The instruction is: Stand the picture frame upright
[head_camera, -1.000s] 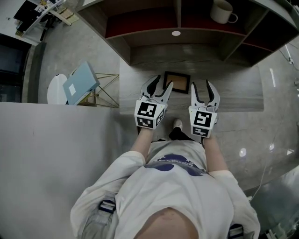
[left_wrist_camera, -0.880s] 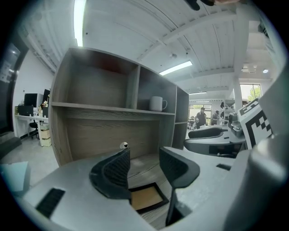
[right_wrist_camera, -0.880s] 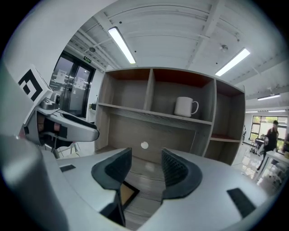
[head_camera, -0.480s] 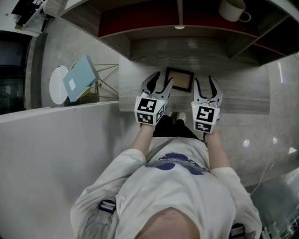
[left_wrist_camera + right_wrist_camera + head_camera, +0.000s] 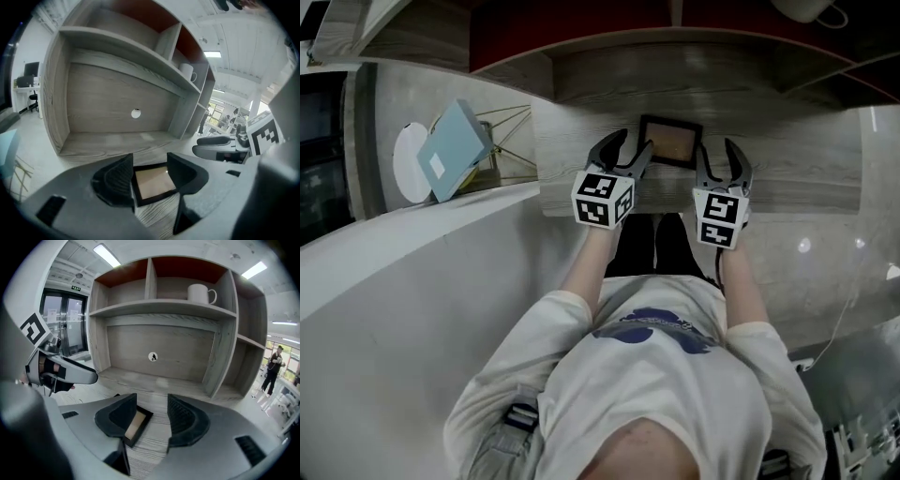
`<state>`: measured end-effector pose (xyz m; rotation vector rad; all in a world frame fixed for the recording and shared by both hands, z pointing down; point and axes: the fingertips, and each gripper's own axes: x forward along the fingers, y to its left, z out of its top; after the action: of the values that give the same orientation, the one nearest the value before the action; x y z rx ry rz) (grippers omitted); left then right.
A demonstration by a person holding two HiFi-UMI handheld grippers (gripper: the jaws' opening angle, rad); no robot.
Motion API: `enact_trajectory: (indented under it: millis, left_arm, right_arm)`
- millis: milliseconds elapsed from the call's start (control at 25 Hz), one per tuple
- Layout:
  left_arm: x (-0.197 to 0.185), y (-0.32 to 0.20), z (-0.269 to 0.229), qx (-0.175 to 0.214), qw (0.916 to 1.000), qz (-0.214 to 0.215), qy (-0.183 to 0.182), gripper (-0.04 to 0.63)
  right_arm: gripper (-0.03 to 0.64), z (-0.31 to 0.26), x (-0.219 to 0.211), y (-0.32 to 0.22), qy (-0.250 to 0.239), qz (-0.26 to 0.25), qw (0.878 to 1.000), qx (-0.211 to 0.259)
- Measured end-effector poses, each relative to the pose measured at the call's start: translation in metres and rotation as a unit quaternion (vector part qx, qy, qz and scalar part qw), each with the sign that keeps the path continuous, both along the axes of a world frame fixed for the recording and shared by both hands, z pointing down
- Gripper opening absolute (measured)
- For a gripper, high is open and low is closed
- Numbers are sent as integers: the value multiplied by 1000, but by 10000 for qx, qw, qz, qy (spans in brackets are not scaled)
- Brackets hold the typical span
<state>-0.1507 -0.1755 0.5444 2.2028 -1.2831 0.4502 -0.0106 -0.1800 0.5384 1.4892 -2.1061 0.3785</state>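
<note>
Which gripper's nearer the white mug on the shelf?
Right. Right gripper is below-left of the mug; left gripper is farther left, past the picture frame, its jaws just opened wider, gripping nothing.

The picture frame (image 5: 671, 142) is a small rectangle with a black border around a plain tan panel. It lies flat and face up on the pale wood-grain desktop (image 5: 797, 183), not standing. It sits just in front of the shelf unit's (image 5: 581, 80) lowest bay, its edges roughly square to the desk's front.
</note>
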Motion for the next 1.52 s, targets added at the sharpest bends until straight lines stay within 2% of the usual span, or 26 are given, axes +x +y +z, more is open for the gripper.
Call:
enact_trajectory:
  millis: [240,400,840,1520]
  left_arm:
    - [-1,0,50,-631,9979,159,27,207]
    - [-2,0,74,-861,9960,224,21,207]
    - [0,-8,103,-1056,9936,395,-115,207]
    - [2,-1,124,-1378,9893,421,-228,202]
  right_arm:
    - [185,45,0,-3,41,167,9986,-499]
    - [184,71,-2,-7,63,192,9972,-724]
    - [184,112,-9,-6,-181,299,9917,-1237]
    - [160,132,-11,3,-330,351,9865,-1564]
